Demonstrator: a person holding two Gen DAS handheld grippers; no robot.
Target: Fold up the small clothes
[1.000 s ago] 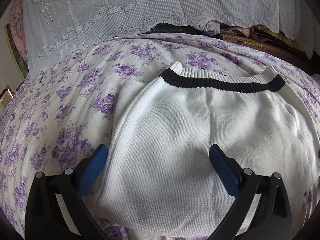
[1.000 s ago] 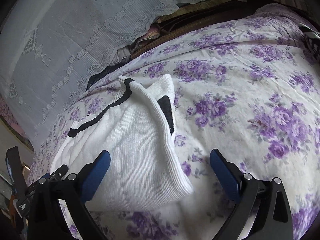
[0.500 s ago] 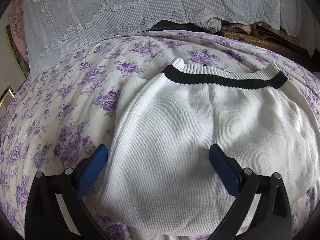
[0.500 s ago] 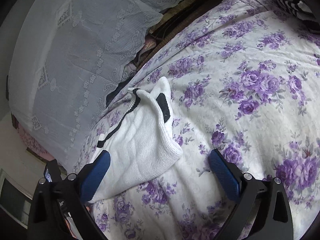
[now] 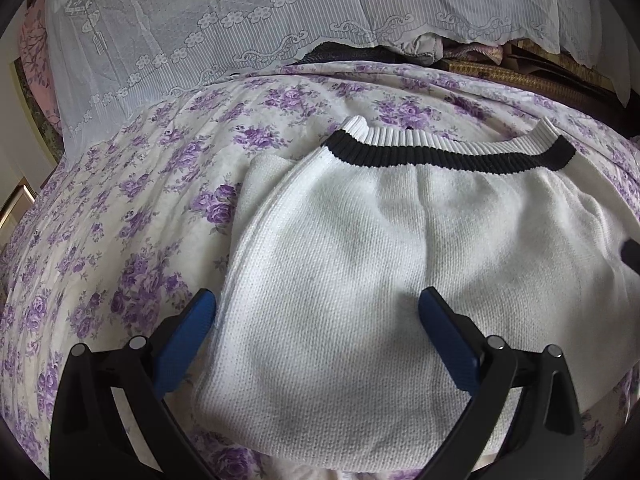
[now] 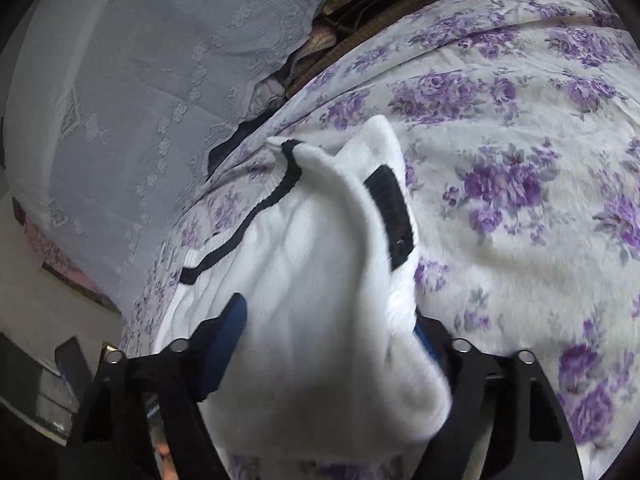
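A white knit sweater (image 5: 400, 248) with a black band along its ribbed hem lies folded on the floral bed cover (image 5: 120, 208). My left gripper (image 5: 316, 320) is open, its blue pads astride the sweater's near left part, holding nothing. In the right wrist view the same sweater (image 6: 312, 280) fills the space between my right gripper's (image 6: 328, 332) blue pads. The jaws stand narrower than before around the sweater's near right edge and folded sleeve; the right pad is mostly hidden by the fabric. Whether they pinch the fabric is unclear.
A white lace cloth (image 5: 240, 20) hangs over stacked things at the head of the bed. Dark folded fabrics and a woven mat (image 5: 520, 76) lie behind the sweater. The bed's left edge and a wall (image 6: 48, 312) show at the left.
My right gripper has moved in onto the sweater's right edge and its jaws have narrowed around the fabric. My left gripper has barely moved and stays open.
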